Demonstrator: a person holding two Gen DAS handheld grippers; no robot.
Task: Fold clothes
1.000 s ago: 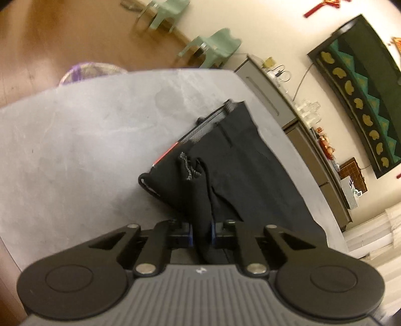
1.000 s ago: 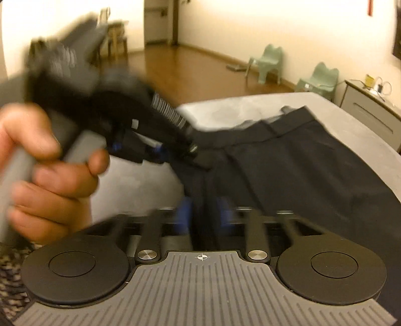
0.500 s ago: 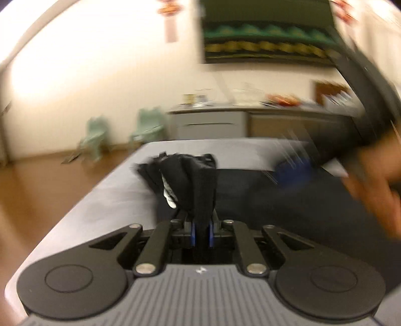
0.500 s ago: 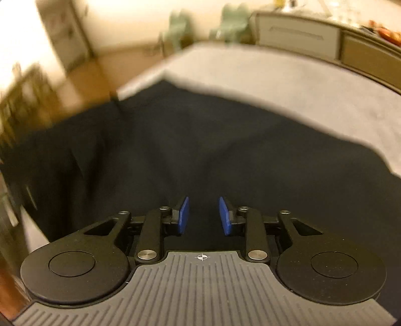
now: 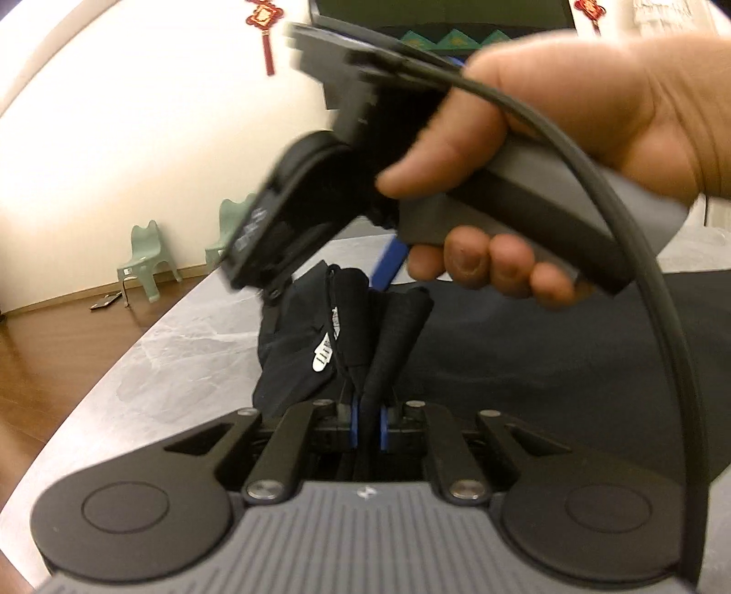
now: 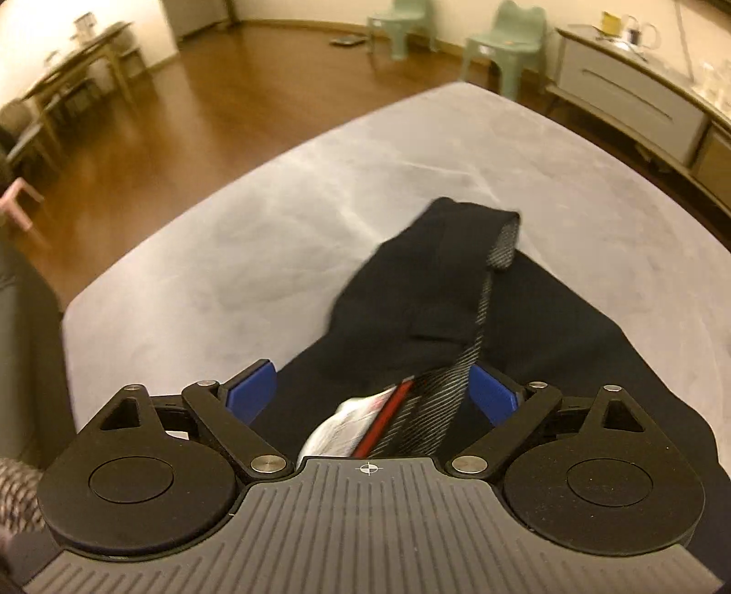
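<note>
A black garment (image 5: 525,347) lies on the grey table (image 5: 182,347). My left gripper (image 5: 367,422) is shut on a bunched fold of it, with a white label showing. The right gripper's body, held by a hand (image 5: 571,151), crosses close above the bunch in the left wrist view. In the right wrist view my right gripper (image 6: 372,393) is open wide. The garment's waistband (image 6: 484,297), with grey lining, a red stripe and a white tag, runs between the jaws. The blue pads (image 6: 251,393) stand apart from the cloth.
The grey table's (image 6: 274,219) edge curves to the left, with wooden floor (image 6: 182,91) beyond. Two green small chairs (image 6: 502,41) stand by the wall. A grey sideboard (image 6: 639,100) is at the far right. A wooden table with chairs (image 6: 77,82) is far left.
The right gripper has opened wider and moved over the bunched waistband, close in front of the left gripper. The left gripper still holds its fold.
</note>
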